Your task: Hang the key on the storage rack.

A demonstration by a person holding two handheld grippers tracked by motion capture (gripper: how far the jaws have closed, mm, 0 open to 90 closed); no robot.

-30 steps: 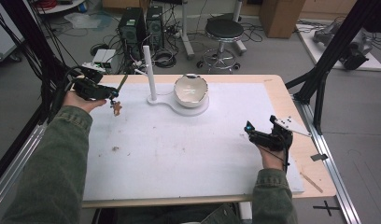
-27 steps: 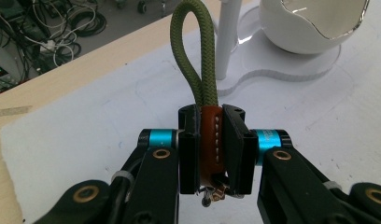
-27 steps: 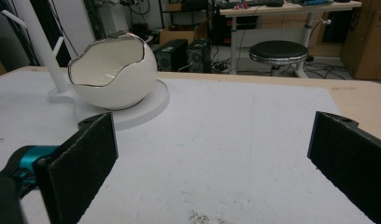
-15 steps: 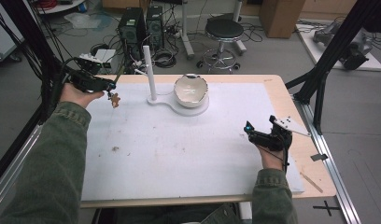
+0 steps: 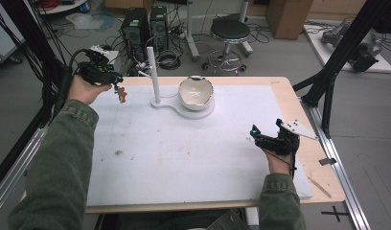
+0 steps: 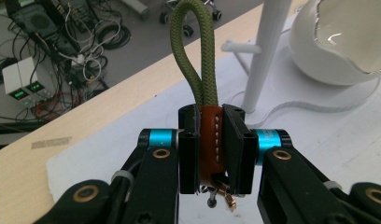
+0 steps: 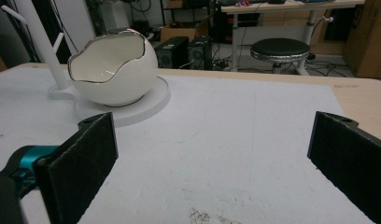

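— Left gripper (image 6: 211,149) clamped on a keychain (image 6: 210,140) — brown leather tab pinched between the jaws, olive cord loop (image 6: 194,56) standing up out of them, small metal bits dangling below. Held in the air over the far left corner of the table (image 5: 280,86), just left of the white stand (image 5: 153,72).

— And on the other side?

— Right gripper (image 7: 212,154) gaping wide, nothing between the jaws. Resting low over the white mat (image 5: 184,153) near the right edge, well apart from the rest. Looks idle.

— So which step?

— Carrying, by the look of it. Keychain already picked up and brought near the stand's short side peg (image 6: 235,46). Probably meant to hang there, though the egg-shaped bowl (image 5: 196,93) beside the post could also be the place.

— Needed next?

— For hanging: loop kept open and facing the peg tip, then moved right and slightly forward until the cord slips over it. Lowered a little so the peg takes the weight, and only then jaws released.

— Anything likely to go wrong?

— Loop narrow and soft — easy to miss the peg or knock the thin post. Slow approach advisable. Grip on the leather seems firm enough, seam centred between the pads.
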